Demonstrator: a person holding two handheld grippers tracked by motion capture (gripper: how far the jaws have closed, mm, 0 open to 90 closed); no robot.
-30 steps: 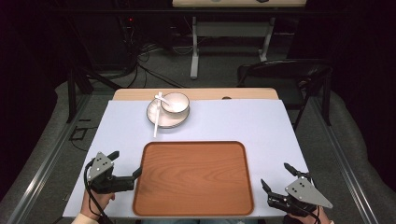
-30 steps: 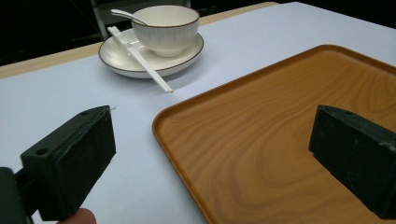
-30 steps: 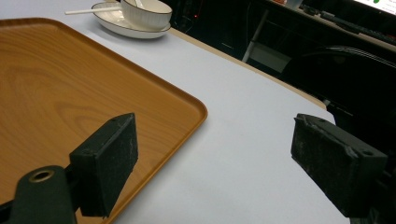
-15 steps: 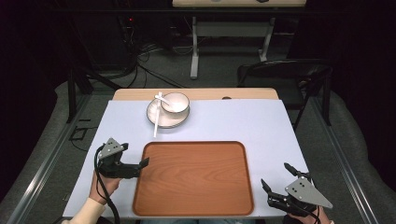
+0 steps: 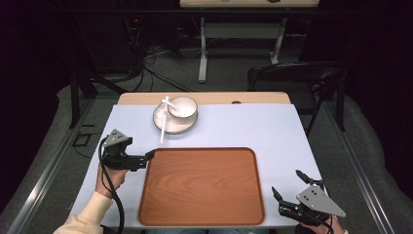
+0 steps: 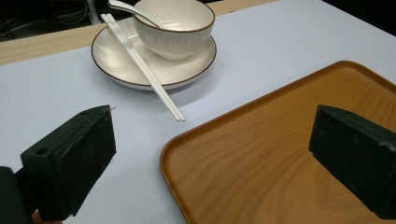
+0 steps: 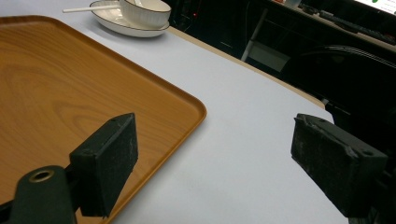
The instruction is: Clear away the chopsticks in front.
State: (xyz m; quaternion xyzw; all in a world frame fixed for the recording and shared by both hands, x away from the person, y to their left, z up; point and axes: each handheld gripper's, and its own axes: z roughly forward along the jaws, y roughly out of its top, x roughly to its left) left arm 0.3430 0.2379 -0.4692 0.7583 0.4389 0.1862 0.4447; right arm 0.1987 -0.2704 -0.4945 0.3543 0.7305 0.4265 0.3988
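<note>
A wooden tray (image 5: 202,185) lies on the near half of the pale blue table. Behind it a white plate (image 5: 168,125) carries a white bowl (image 5: 182,107) with a spoon (image 6: 126,7) in it. White chopsticks (image 5: 163,122) rest across the plate's left rim, their tips on the table. My left gripper (image 5: 147,158) hovers open at the tray's far left corner, one jaw over the tray (image 6: 261,154) and one over the table. My right gripper (image 5: 287,183) is open near the tray's near right corner, holding nothing.
The table's right side (image 5: 282,136) is bare blue surface. A wooden strip (image 5: 253,98) edges the far side. A dark chair (image 5: 292,78) and a desk frame (image 5: 204,48) stand beyond it on the floor. A cable trails from the left gripper toward the person's sleeve (image 5: 90,214).
My left gripper has moved away from the person and slightly right, from beside the tray's left edge up to its far left corner. The right gripper has stayed still.
</note>
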